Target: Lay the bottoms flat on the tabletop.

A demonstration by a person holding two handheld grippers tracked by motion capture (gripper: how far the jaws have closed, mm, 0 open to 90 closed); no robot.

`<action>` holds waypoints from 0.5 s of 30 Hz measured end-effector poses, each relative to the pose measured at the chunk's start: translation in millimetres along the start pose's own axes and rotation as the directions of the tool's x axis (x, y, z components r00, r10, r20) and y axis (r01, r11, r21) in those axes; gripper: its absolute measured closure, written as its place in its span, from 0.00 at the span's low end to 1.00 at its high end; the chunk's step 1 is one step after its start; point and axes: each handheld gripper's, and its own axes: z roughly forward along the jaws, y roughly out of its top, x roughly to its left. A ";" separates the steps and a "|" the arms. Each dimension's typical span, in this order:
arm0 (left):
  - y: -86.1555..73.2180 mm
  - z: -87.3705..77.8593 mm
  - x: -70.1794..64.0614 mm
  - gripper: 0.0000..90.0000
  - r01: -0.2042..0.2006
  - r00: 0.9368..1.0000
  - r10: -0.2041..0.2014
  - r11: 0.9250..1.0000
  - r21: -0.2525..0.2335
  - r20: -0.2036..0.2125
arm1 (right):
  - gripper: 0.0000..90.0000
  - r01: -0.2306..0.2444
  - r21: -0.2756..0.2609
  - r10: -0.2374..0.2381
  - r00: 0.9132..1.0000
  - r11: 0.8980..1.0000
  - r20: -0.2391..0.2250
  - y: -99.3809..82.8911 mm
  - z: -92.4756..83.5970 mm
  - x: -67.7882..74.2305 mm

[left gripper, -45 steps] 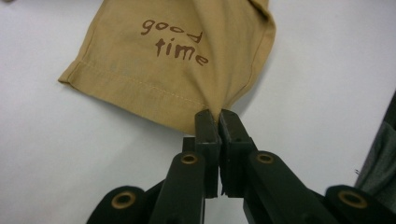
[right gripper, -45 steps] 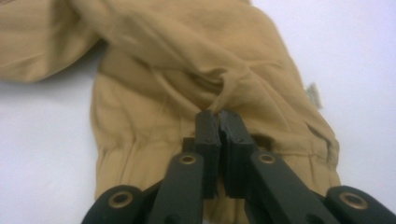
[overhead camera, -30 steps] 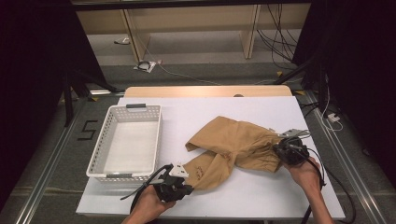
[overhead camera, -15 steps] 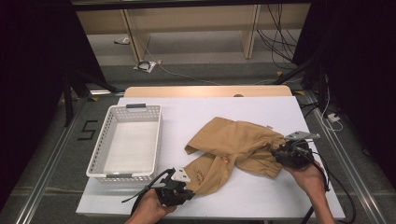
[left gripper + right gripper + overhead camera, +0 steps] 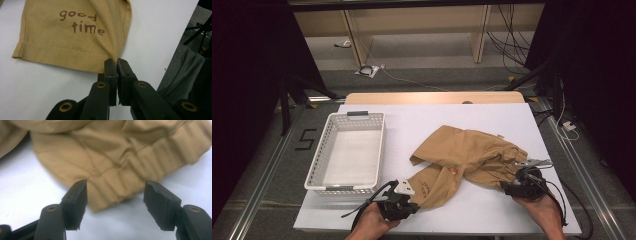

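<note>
A crumpled tan garment [image 5: 464, 160], printed with the words "good time" [image 5: 81, 22] in brown on one hemmed leg, lies on the white table [image 5: 492, 120], right of centre and toward the near edge. In the high view, the printed leg trails to about 7 o'clock from the heap, while a ribbed, gathered band [image 5: 140, 170] sits at roughly 4 o'clock.

The left gripper [image 5: 399, 202], held in a hand [image 5: 372, 225] at the table's near edge, is clamped tight on the corner of the leg's hem; in the left gripper view the fabric edge is pinched between the two black jaws. The right gripper [image 5: 519, 187], in the other hand [image 5: 544, 215] at the garment's 4 o'clock, has just been spreading its jaws, which now stand wide and released; in the right gripper view the ribbed band lies between them and just ahead, and neither pad presses on the cloth.

At 9 o'clock from the garment, well apart from it, stands a white perforated basket [image 5: 319, 165] with a dark handle on its far rim. Beyond the table, cables [image 5: 377, 70] lie on the floor near wooden furniture legs [image 5: 354, 42].
</note>
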 end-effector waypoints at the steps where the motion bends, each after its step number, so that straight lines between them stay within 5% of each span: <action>1: 0.0 0.0 0.0 0.97 0.000 1.000 0.000 1.000 0.000 0.000 | 0.41 0.007 0.000 -0.007 1.000 1.000 -0.014 -4.2 -0.3 3.3; 5: -0.3 0.9 0.2 0.97 0.004 1.000 -0.004 1.000 -0.001 0.002 | 0.42 0.031 0.015 -0.030 0.998 0.999 -0.047 -9.0 2.0 11.6; 10: -0.2 1.4 -0.2 0.97 0.002 1.000 -0.002 1.000 0.001 0.003 | 0.46 0.061 0.039 -0.060 0.998 0.997 -0.030 -9.8 9.6 15.1; 15: -0.3 3.1 -1.7 0.97 -0.003 1.000 0.003 1.000 0.012 0.015 | 0.80 0.111 0.029 -0.113 0.993 0.993 0.042 -7.8 11.6 19.6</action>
